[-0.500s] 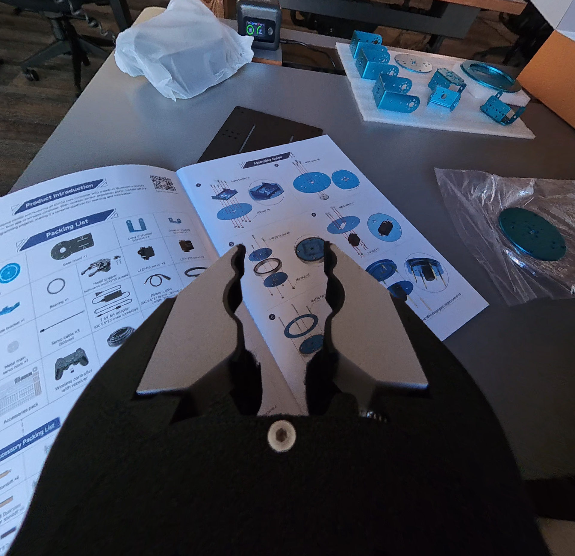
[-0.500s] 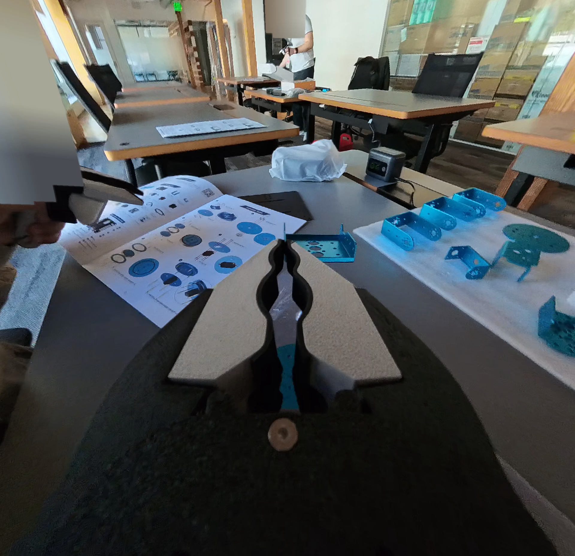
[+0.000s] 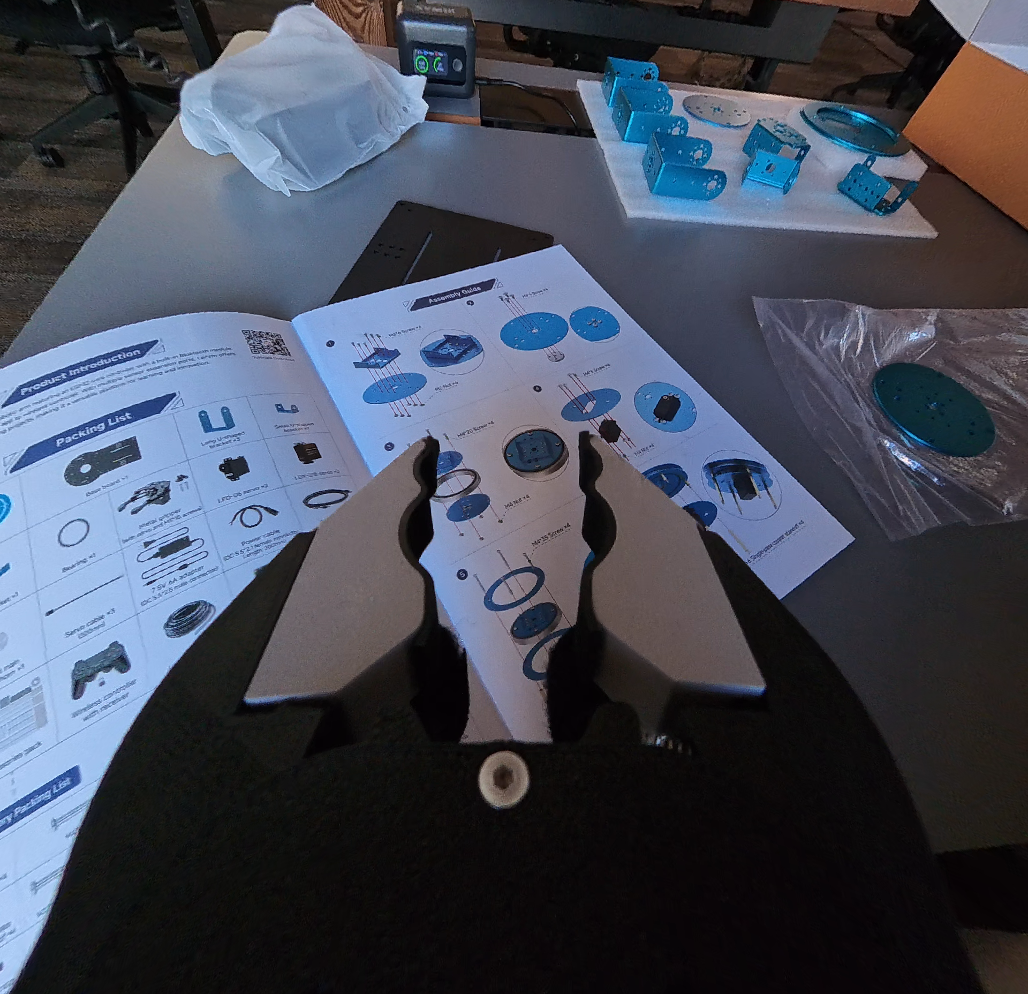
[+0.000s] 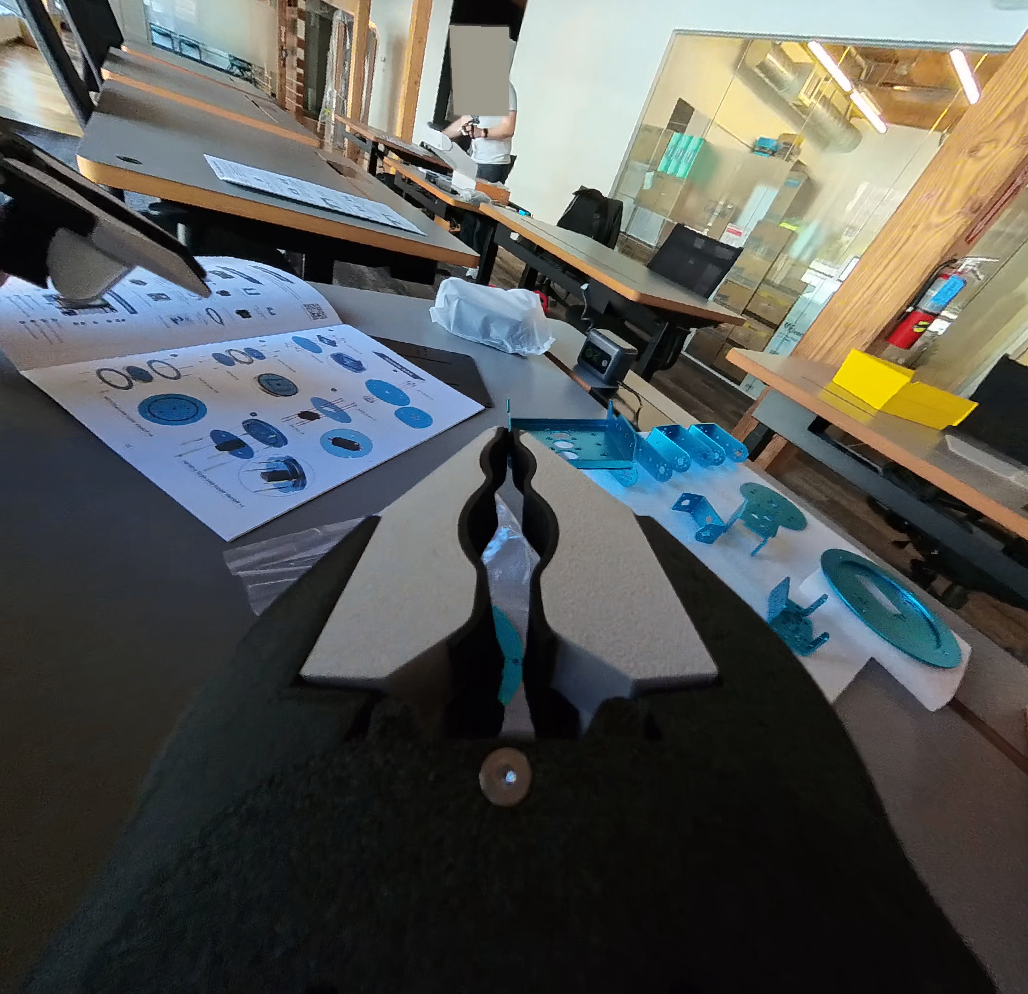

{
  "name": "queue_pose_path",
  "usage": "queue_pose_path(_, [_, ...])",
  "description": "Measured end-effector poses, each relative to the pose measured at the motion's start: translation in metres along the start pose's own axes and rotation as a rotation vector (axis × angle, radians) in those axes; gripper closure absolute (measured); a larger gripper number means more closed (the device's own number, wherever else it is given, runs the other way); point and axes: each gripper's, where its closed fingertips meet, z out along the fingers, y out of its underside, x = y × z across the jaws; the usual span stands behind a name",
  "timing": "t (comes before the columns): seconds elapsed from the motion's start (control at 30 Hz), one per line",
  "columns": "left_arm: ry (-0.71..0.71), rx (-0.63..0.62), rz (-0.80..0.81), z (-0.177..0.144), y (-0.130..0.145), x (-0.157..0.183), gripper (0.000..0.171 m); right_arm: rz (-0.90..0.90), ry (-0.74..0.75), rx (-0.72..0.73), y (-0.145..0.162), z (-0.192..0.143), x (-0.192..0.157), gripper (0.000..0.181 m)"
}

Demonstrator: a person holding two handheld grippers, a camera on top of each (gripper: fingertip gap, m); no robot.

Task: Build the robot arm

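The right tongs (image 4: 514,438) are clenched on the upturned edge of a blue perforated bracket (image 4: 578,443), which they hold up off the grey desk (image 4: 111,605); the bracket's flat plate runs away from the tips toward the white foam sheet (image 4: 717,555), where further blue parts (image 4: 695,448) lie. Under these tongs a clear plastic bag (image 3: 868,388) with a blue disc (image 3: 933,410) inside rests on the desk. The left tongs (image 3: 503,438) are released, jaws spread and holding nothing, and hover over the right-hand page of an open instruction booklet (image 3: 233,411), well apart from the bracket. The bracket lies off to their right, so the right tongs are far the nearer. Beyond the booklet sit a black plate (image 3: 445,244) and a white wrapped bundle (image 3: 300,105).
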Motion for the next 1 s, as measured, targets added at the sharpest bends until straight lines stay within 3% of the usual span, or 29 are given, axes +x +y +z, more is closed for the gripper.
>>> queue_pose_path(0.23, [-0.021, 0.015, 0.000, -0.008, 0.002, -0.011, 0.121, 0.024, -0.027, 0.011, 0.000, 0.002, -0.004, 0.181])
queue_pose_path(0.47, [-0.005, -0.041, -0.047, 0.010, 0.011, -0.019, 0.121, 0.049, -0.044, -0.020, 0.010, 0.007, -0.006, 0.181])
queue_pose_path(1.0, [0.043, -0.032, -0.003, 0.024, -0.003, -0.017, 0.121, 0.159, -0.076, -0.146, 0.043, 0.015, -0.010, 0.181])
